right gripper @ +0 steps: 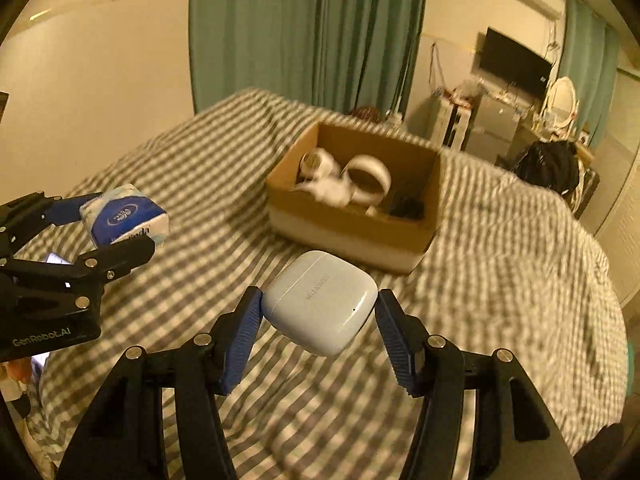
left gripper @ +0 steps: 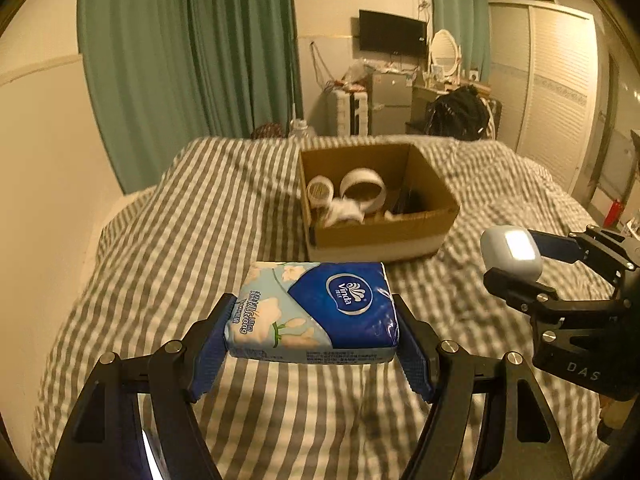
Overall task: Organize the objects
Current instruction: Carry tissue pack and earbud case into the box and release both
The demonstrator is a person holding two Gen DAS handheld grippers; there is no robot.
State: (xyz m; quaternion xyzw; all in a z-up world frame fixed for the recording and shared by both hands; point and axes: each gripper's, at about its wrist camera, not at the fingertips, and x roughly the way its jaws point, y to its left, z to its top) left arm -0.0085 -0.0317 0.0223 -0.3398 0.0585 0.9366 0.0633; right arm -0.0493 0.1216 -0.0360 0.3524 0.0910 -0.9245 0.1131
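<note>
Bed: a mattress under a grey-and-white striped cover (left gripper: 168,248) carries everything; green curtains (left gripper: 180,60) hang beyond its far edge.
Cardboard box: the open box (left gripper: 400,236) sits on the cover toward the far edge of the bed, nearer the right side in the left wrist view. Inside lie a wide white tape roll (left gripper: 363,192), a smaller white roll (left gripper: 320,191), crumpled white pieces and something dark at the right that is too blurred to name.
Left gripper: the left gripper (left gripper: 313,322) has its blue-padded fingers pressed against both ends of the tissue pack, held above the cover on the near side of the box.
Tissue pack: the blue Vinda tissue pack (left gripper: 316,312) lies flat between those fingers, label up, clear of the bed.
Right gripper: the right gripper (right gripper: 320,310) pinches the earbud case at two opposite corners, just short of the box's near wall.
Earbud case: the pale grey earbud case (right gripper: 320,300) is tilted, lifted off the cover.
</note>
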